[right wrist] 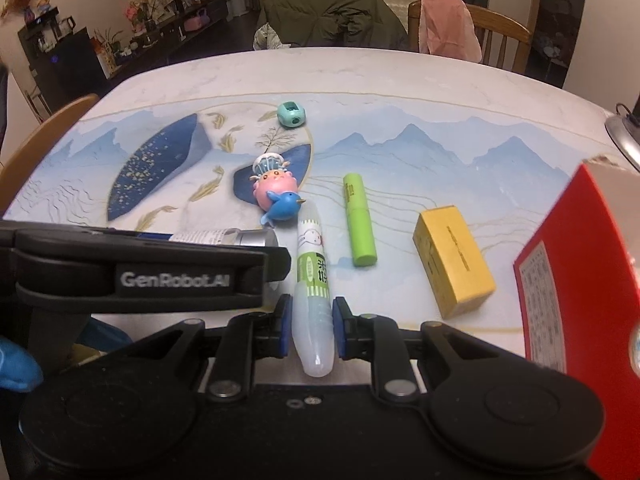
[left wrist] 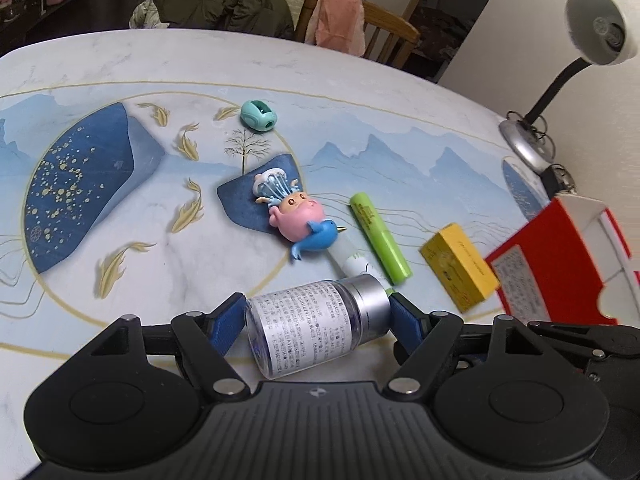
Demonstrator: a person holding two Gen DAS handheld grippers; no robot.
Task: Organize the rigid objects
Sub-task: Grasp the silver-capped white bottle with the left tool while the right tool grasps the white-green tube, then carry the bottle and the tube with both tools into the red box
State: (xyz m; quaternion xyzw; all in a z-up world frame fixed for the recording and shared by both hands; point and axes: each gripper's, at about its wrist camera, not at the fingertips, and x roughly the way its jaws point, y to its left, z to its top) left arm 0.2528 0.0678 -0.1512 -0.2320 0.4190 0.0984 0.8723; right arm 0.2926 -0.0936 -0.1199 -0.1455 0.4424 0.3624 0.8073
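My left gripper is shut on a clear bottle with a white printed label and a silver cap, held crosswise between the blue pads. My right gripper is shut on a white and green glue pen, gripped near its translucent end, its tip toward the toy. The left gripper's black body and the bottle show at the left of the right wrist view. On the table lie a pink and blue toy figure, a green highlighter, a yellow box and a teal sharpener.
A red box stands at the right edge of the table, beside a desk lamp and its base. Wooden chairs with a pink cloth and a green coat stand behind the far edge. A blue-gloved hand shows at lower left.
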